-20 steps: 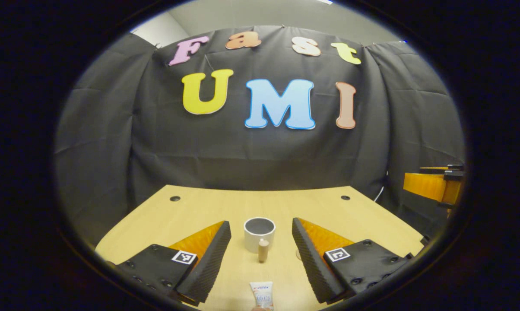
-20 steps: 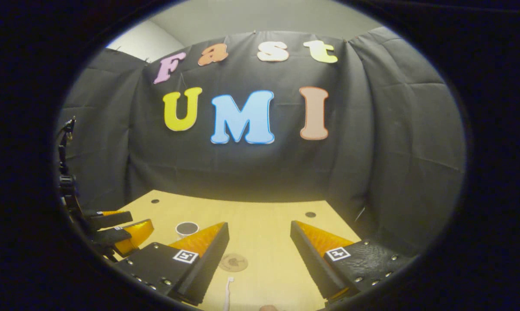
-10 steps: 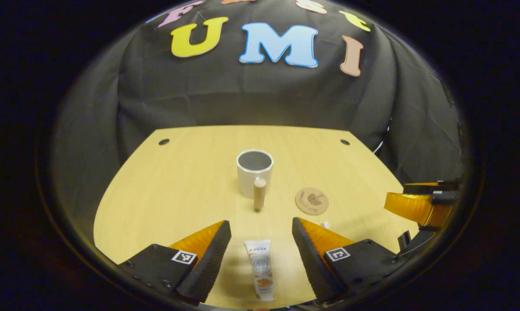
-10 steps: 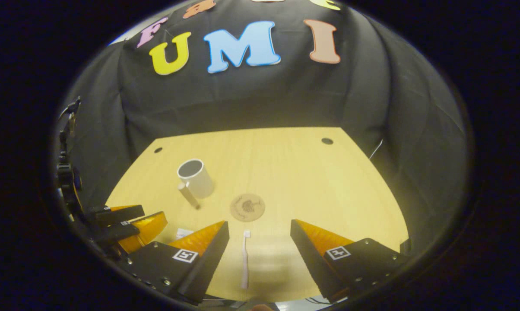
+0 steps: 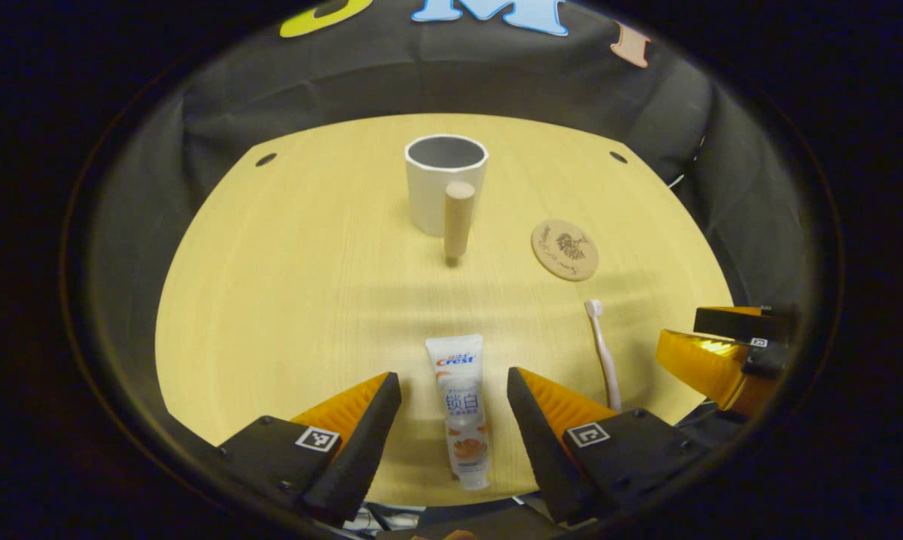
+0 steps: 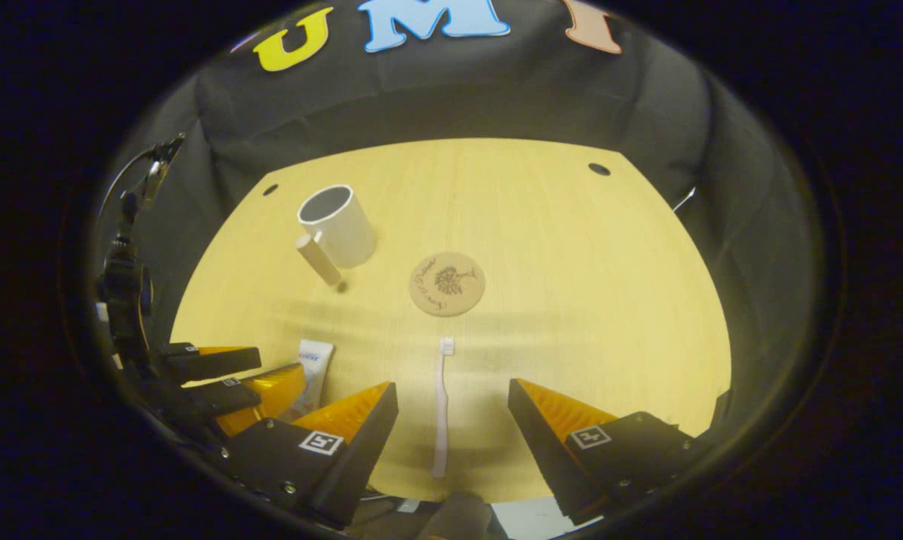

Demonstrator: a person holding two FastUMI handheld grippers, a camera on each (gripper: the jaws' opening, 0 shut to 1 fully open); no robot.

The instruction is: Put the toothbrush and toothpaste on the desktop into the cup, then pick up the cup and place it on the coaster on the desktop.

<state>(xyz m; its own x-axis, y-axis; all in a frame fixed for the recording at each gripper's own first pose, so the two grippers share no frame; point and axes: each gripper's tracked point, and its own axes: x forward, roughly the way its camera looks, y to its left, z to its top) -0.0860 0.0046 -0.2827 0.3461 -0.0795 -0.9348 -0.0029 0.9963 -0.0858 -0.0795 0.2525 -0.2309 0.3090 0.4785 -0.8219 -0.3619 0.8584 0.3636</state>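
Note:
A white toothpaste tube (image 5: 460, 405) lies on the wooden desktop (image 5: 286, 285), between the spread fingers of my open left gripper (image 5: 451, 394), which hovers above it. A pale toothbrush (image 6: 442, 405) lies lengthwise between the fingers of my open right gripper (image 6: 451, 397), bristles pointing away. The white cup (image 5: 445, 184) with a wooden handle (image 5: 457, 217) stands upright toward the back of the desk. A round coaster (image 5: 565, 250) with a leaf print lies to its right. The left gripper view also shows the toothbrush (image 5: 603, 352) and the right gripper (image 5: 721, 352).
Two small round holes (image 5: 265, 159) mark the desk's back corners. The black cloth wall closes the booth behind and beside the desk. In the right gripper view the left gripper (image 6: 226, 375) sits low at the left, with the toothpaste (image 6: 309, 367) beside it.
Both views have tipped downward and both grippers have pulled back toward the near edge, so the toothpaste and toothbrush now lie between their fingers. Nothing on the desk has moved.

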